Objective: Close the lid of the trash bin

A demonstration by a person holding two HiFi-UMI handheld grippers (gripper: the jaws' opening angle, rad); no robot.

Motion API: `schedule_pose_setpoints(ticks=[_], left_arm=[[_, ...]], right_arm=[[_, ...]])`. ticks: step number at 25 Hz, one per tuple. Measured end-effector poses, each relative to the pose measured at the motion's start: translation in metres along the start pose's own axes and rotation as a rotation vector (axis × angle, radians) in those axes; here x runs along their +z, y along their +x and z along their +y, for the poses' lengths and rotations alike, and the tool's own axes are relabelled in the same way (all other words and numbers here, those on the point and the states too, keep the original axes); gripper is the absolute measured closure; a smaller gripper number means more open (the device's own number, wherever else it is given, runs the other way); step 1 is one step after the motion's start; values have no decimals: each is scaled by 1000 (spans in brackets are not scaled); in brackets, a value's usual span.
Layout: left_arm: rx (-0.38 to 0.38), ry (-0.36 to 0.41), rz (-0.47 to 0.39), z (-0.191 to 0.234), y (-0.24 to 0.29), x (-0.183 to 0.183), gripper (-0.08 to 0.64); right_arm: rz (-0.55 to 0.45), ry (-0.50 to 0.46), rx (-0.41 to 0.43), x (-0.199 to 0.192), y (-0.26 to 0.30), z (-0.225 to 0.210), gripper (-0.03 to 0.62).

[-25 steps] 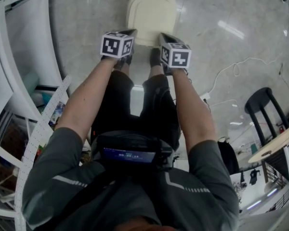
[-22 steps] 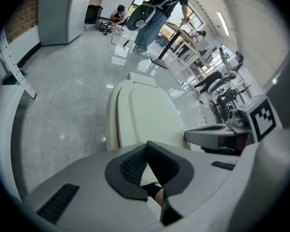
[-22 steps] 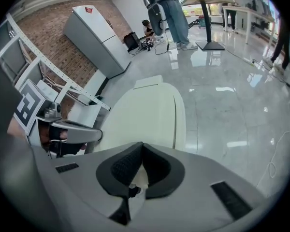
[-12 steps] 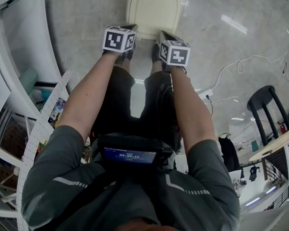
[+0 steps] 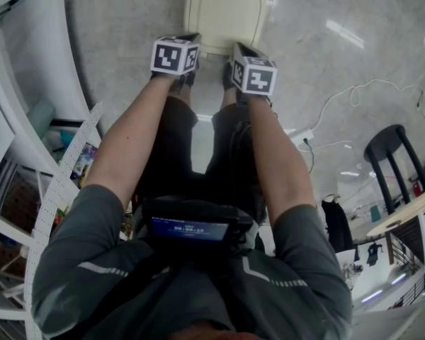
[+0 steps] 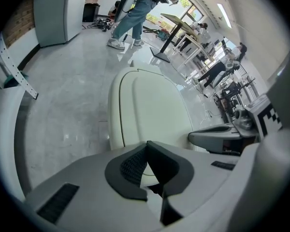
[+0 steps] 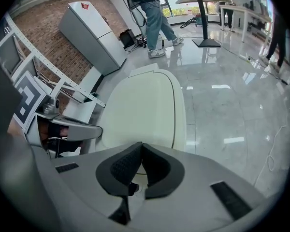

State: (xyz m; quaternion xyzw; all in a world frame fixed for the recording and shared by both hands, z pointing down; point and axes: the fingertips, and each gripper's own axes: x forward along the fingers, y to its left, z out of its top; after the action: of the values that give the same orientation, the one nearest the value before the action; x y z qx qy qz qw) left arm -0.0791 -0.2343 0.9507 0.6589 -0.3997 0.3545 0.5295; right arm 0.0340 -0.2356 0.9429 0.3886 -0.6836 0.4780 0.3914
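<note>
Left tongs [image 6: 146, 144] and right tongs [image 7: 141, 145], both clenched empty, hang by the near edge of the shut trash bin lid [image 5: 225, 13].

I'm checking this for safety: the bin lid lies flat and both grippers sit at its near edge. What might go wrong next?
Pressing hard with the shut left gripper or right gripper may slide the trash bin on the glossy floor. Stepping back, the person might trip on the white cable lying to their right.
</note>
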Motion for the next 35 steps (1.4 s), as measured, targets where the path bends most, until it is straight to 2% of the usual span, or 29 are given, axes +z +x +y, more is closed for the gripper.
schedule_pose_setpoints(ticks=[5,8,10,13,15,17,19,20,23,26,28,31,35], left_arm=[[43,66,10,0,1,-1,554],[41,28,-3,1,1,0,554],[37,27,-3,-1,2,1,554],[28,93,46,-11,6,-2,554],[51,84,77,-9,4,-5,555],[75,42,32,-5,-7,6,555],[52,37,-53,-11,-22,24,555],[29,49,-80,-17,-28,28,555],[-17,114,-88,-32,-40,30,555],[0,141,-102,-33,-52,38,555],[35,140,-146,-31,-71,47,555],[80,171,-224,-37,-104,65,555],[38,169,-342,-62,-151,100,555]], right_arm=[[17,-6,-10,0,1,1,580],[11,5,-7,2,1,1,580],[17,57,10,3,1,-2,580],[55,85,40,1,2,-4,580],[76,51,53,2,3,-2,580],[49,99,120,8,-2,8,581],[-4,189,202,17,-10,18,581],[-25,203,210,20,-13,21,581],[-58,160,153,29,-23,22,581],[-110,154,141,49,-42,25,581],[-142,141,167,60,-58,35,581],[-194,66,192,77,-85,52,581],[-289,-14,207,108,-132,72,581]])
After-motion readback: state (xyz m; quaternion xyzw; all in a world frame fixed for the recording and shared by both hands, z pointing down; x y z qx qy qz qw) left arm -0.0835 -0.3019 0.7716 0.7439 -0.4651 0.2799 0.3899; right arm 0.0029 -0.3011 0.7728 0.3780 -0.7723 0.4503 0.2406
